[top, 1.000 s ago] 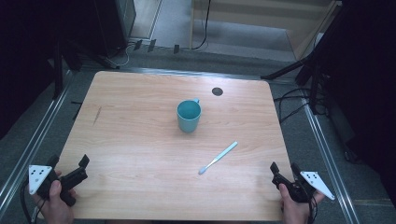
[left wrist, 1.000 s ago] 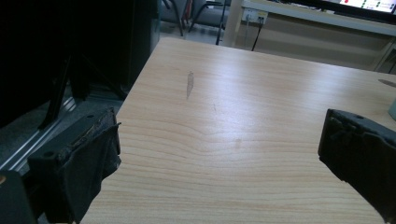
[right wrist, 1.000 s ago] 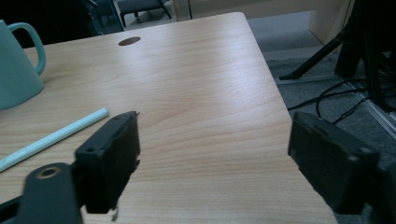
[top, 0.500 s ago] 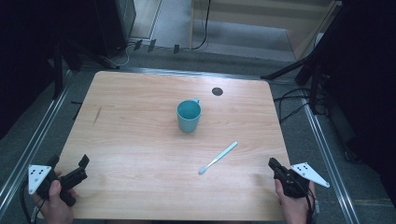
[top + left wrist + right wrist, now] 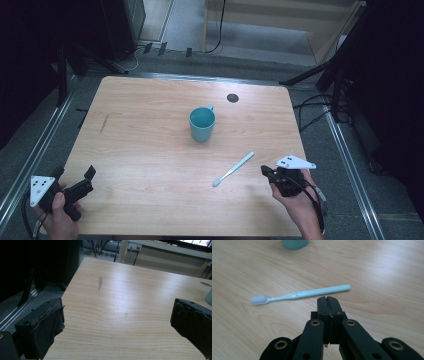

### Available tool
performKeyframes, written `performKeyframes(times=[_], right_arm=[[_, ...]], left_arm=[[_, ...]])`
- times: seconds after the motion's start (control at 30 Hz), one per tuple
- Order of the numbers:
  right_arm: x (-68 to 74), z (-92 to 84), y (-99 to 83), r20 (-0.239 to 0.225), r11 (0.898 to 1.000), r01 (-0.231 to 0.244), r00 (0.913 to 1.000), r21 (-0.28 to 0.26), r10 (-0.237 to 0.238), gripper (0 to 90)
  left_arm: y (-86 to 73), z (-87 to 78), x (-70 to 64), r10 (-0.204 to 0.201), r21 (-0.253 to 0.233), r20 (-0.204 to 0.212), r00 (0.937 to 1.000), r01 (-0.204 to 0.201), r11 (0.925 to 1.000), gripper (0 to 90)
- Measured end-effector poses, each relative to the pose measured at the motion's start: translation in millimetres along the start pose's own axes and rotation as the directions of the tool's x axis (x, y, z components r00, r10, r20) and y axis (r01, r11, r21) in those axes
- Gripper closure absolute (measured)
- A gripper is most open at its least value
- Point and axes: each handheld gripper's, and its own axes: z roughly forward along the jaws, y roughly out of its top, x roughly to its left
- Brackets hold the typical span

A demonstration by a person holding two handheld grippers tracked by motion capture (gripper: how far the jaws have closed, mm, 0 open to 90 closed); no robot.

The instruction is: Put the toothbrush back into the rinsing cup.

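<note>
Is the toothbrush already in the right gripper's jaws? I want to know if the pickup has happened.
No: in the right gripper view the right gripper is shut on nothing, and the toothbrush lies on the table ahead.

One toothbrush (image 5: pixel 233 170), one cup (image 5: pixel 202 124)

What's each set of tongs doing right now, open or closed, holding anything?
Left tongs: open, holding nothing.
Right tongs: closed, holding nothing, just short of the toothbrush.

High view: from above, looking down on the whole table (image 5: pixel 150 165). Gripper views: low, close to the wood. Shared by all: the tabletop.
</note>
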Motion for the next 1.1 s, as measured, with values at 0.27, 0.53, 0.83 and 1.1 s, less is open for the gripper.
performKeyframes(times=[0.27,0.53,0.83,1.1], right_arm=[[18.3,29.1,7.7,-0.063,0.997,0.034,0.9975,0.064,-0.03,90.0],[36.0,53.8,8.9,-0.089,0.99,0.09,0.9928,0.107,-0.08,90.0],[52.8,77.7,7.7,-0.124,0.98,0.132,0.9856,0.147,-0.115,90.0],[61.9,96.0,8.8,-0.139,0.977,0.128,0.9846,0.168,-0.105,90.0]], left_arm=[[0.0,0.1,-0.6,0.005,0.0,0.002,1.0,-0.005,1.0,0.0],[0.1,0.5,-0.6,0.004,0.002,0.002,1.0,-0.004,1.0,0.0],[0.2,0.6,-0.4,0.002,0.005,0.003,1.0,-0.002,1.0,0.0],[0.3,0.9,-0.4,0.002,0.007,0.002,1.0,-0.002,1.0,0.0]])
